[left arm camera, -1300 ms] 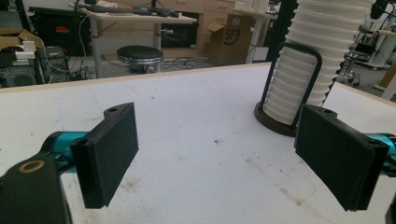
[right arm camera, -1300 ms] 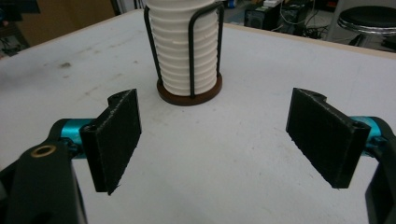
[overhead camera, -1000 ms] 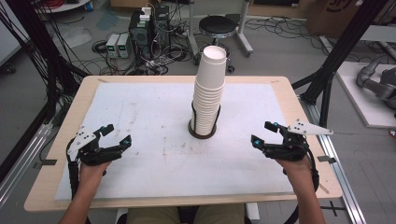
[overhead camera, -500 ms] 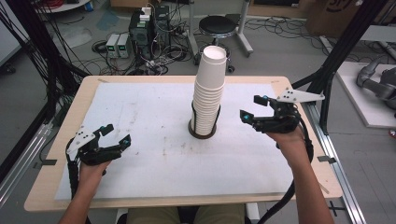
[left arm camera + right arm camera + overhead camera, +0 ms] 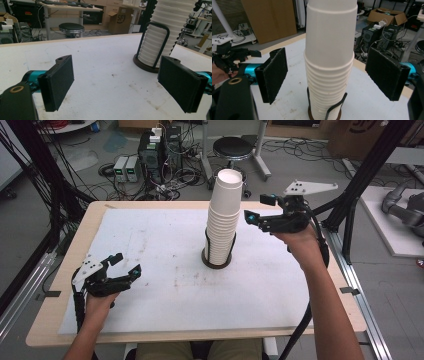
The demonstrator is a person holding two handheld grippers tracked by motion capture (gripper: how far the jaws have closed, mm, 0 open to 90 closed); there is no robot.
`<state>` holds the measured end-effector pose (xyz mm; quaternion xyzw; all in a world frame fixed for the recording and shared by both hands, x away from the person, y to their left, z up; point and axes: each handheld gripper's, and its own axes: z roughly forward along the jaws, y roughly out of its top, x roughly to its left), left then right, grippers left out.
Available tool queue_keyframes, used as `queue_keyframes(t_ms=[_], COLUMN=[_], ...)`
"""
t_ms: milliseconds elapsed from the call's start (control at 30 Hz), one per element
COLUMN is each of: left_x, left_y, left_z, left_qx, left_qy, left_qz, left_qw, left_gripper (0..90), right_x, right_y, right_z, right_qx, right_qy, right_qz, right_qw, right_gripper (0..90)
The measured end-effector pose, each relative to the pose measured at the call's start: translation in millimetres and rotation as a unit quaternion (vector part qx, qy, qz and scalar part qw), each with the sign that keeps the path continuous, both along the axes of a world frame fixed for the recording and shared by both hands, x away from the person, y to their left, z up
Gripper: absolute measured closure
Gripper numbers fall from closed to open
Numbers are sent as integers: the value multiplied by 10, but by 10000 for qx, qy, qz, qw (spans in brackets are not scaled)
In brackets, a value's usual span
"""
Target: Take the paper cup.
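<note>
A tall stack of white paper cups point(image 5: 223, 217) stands in a dark wire holder point(image 5: 217, 262) at the middle of the table. My right gripper point(image 5: 256, 207) is raised just right of the stack's top, open and pointing left at it, not touching. In the right gripper view the stack point(image 5: 329, 50) rises ahead between the two spread black pads point(image 5: 273, 75). My left gripper point(image 5: 127, 263) rests low near the front left of the white mat, open with nothing between its pads point(image 5: 58, 82). From there the stack point(image 5: 162, 30) and holder point(image 5: 147, 66) stand off to the right.
A white mat point(image 5: 165, 245) covers the wooden table point(image 5: 45, 320). Black frame posts point(image 5: 365, 175) stand at the table's right and left. A stool point(image 5: 234, 147) and computer boxes point(image 5: 157, 147) sit on the floor behind. My left hand with its gripper point(image 5: 227, 55) shows in the right gripper view.
My right gripper has risen from the front right of the table and moved up and inward to beside the top of the cup stack. The left gripper has stayed put.
</note>
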<state>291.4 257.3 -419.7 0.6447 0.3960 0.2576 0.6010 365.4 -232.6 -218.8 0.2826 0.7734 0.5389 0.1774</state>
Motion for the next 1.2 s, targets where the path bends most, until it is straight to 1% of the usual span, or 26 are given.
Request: queue_keyframes(t_ms=[133, 267, 400, 467, 533, 700, 767, 1000, 1100, 1133, 1200], left_x=[3, 3, 6, 9, 10, 9, 9, 11, 12, 12, 13], left_y=[0, -5, -3, 4, 6, 20, 21, 26, 31, 31, 31], left_z=[-3, 0, -1, -1, -2, 0, -1, -3, -5, -5, -9], left_qx=[-16, -38, -53, -42, -74, -100, -106, -132, -140, -140, -163], left_qy=[9, -16, -6, -13, -14, -16, -13, 1, 12, 12, 26], left_qz=[-7, 3, 7, 12, 25, 44, 44, 16, 21, 21, 26], left_qw=[10000, 10000, 10000, 10000, 10000, 9999, 9999, 9999, 9999, 9999, 9999], left_gripper=[136, 136, 136, 136, 136, 136, 136, 137, 139, 139, 139], right_x=[140, 267, 348, 392, 425, 502, 535, 640, 667, 674, 671], right_y=[77, 150, 224, 275, 316, 445, 488, 613, 640, 647, 654], right_z=[86, 135, 163, 177, 183, 188, 187, 143, 129, 126, 127], right_qx=[-8, 24, 48, -10, 8, -119, -126, -166, -159, -165, -187], right_qy=[97, 178, 218, 220, 266, 310, 345, 447, 449, 403, 396], right_qz=[4, -1, 1, -8, 24, 11, -9, 6, 31, 28, 26], right_qw=[10000, 9998, 9998, 9998, 9996, 9994, 9993, 9989, 9989, 9990, 9990], right_gripper=[187, 186, 186, 186, 186, 187, 186, 186, 186, 187, 187])
